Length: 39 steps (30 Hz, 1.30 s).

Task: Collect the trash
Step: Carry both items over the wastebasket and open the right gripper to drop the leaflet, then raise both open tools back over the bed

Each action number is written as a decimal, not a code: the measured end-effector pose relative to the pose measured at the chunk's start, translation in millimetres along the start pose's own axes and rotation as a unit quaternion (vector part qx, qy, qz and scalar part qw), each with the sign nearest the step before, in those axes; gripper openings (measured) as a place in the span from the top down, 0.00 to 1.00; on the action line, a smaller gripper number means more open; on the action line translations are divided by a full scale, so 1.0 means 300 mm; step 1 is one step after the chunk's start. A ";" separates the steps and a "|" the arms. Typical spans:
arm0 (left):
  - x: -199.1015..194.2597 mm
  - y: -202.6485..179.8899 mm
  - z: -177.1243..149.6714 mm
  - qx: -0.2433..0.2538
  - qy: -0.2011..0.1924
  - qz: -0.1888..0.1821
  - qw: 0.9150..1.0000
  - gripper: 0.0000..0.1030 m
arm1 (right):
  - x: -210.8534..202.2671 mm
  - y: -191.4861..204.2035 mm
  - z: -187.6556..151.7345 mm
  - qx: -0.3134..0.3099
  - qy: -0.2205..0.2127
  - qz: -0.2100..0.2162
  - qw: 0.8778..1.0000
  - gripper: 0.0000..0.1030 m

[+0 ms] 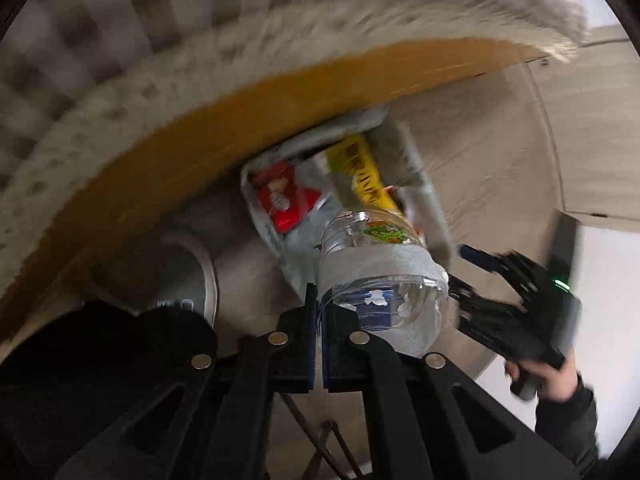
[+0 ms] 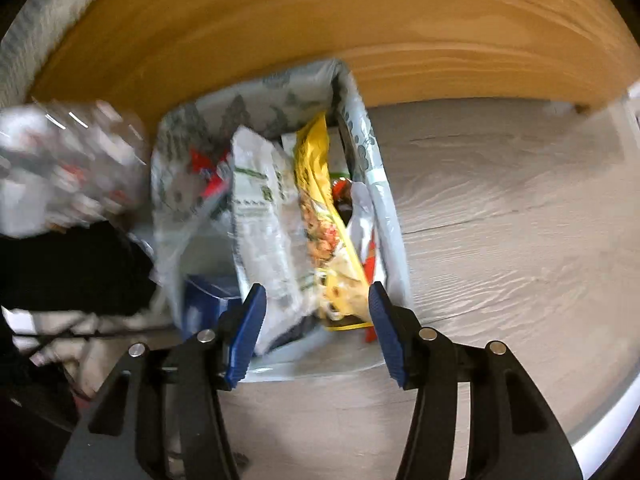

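Two grippers hang over a lined trash bin on a pale wood-grain floor. In the left wrist view the left gripper [image 1: 318, 312] fills the bottom centre, its jaws pressed together and pinching the thin edge of a clear plastic bottle [image 1: 380, 280], which juts up and to the right from the fingertips; the bottle has a white paper band around its middle and a green sticker near its far end. Just beyond the bottle, in the centre of that frame, lies the trash bin [image 1: 424, 200] with a red wrapper [image 1: 286, 200] and a yellow packet [image 1: 366, 172] inside. An orange-brown wooden bench [image 1: 200, 132] curves across the frame above the bin, and a grey shoe [image 1: 180, 276] sits at lower left. At the right edge a hand [image 1: 540, 376] grips the right gripper [image 1: 472, 258]. In the right wrist view the right gripper [image 2: 316, 328] sits at bottom centre with its blue-padded jaws spread apart and pressing on nothing; between them, farther off, the bin's liner [image 2: 376, 184] holds a white-and-green bag [image 2: 264, 208] beside the yellow packet [image 2: 316, 200], with a blue box [image 2: 208, 300] at lower left of the bin. The blurred bottle [image 2: 60, 164] shows at the left edge.
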<state>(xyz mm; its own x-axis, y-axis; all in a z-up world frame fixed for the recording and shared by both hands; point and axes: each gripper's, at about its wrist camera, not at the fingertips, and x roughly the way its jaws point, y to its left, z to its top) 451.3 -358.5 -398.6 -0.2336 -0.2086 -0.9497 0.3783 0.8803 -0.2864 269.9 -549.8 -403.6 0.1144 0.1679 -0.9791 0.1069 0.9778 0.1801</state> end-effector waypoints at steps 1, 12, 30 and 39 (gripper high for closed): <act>0.013 0.006 0.005 -0.003 0.002 0.007 1.000 1.00 | -0.016 -0.009 -0.015 0.015 -0.012 0.007 1.000 0.50; 0.154 -0.114 0.063 0.080 -0.026 0.112 0.990 1.00 | -0.074 -0.002 -0.160 0.108 -0.068 0.051 0.990 0.50; 0.020 -0.241 0.005 0.141 -0.081 0.079 0.983 0.42 | -0.113 0.025 -0.168 0.113 -0.075 0.053 0.989 0.50; -0.224 -0.219 -0.038 0.138 -0.151 0.058 0.977 0.33 | -0.216 0.077 -0.126 0.091 -0.086 0.018 0.992 0.50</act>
<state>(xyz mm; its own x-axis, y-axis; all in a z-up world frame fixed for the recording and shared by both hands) 432.0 -397.4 -314.5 0.0836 -0.2676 -0.9599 0.6238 0.7653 -0.1590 227.6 -533.4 -339.6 0.2871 0.1622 -0.9441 0.2745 0.9303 0.2433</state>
